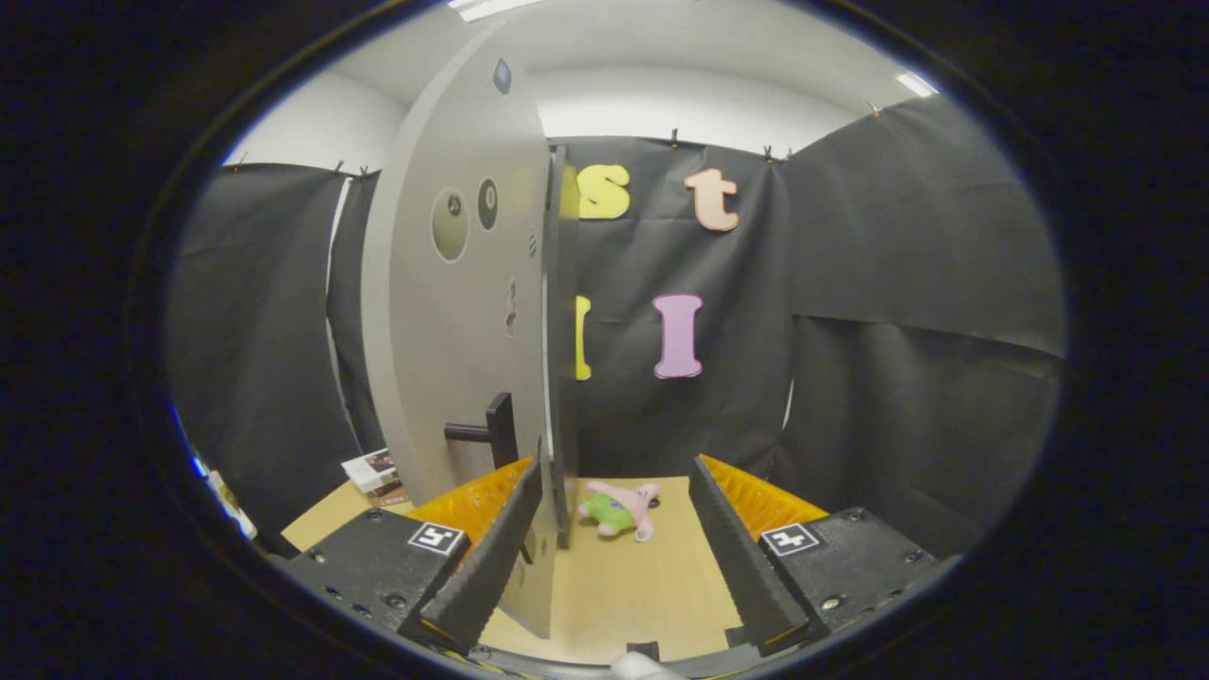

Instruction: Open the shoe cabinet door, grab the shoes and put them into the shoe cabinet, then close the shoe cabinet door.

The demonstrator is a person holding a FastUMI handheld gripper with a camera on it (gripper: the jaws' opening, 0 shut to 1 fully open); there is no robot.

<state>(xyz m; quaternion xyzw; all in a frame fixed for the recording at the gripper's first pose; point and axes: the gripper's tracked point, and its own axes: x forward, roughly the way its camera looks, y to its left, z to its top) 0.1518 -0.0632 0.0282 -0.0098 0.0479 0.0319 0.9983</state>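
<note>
Grey-beige board is what I mostly face: the tall flat cabinet door (444, 312), seen nearly edge-on, with round holes high up and a black bar handle (491, 432) sticking out low on its face. My worry from here is that door. Its free edge stands just ahead of the left finger, and I judge that any careless push forward or sideways would knock it, swinging it the wrong way or jamming the finger against the edge; the handle sits just beyond that same finger, near enough to snag. I cannot tell from this angle whether the finger already touches the door's edge or merely overlaps it in my line of sight. A second risk, as I judge it, is misreading the job: the small pink and green plush toy (619, 508) lying on the pale wooden tabletop (633, 586) ahead, between and beyond the fingers, is no shoe that I can recognise, and I see no shoes, so grabbing at it could be a wasted move. Some printed booklets (373, 470) lie on the table past the door's far side and could be swept off. The hand-held gripper (614, 552) has its fingers spread wide, with bare table showing in the gap; nothing is clamped, nothing is carried.
</note>
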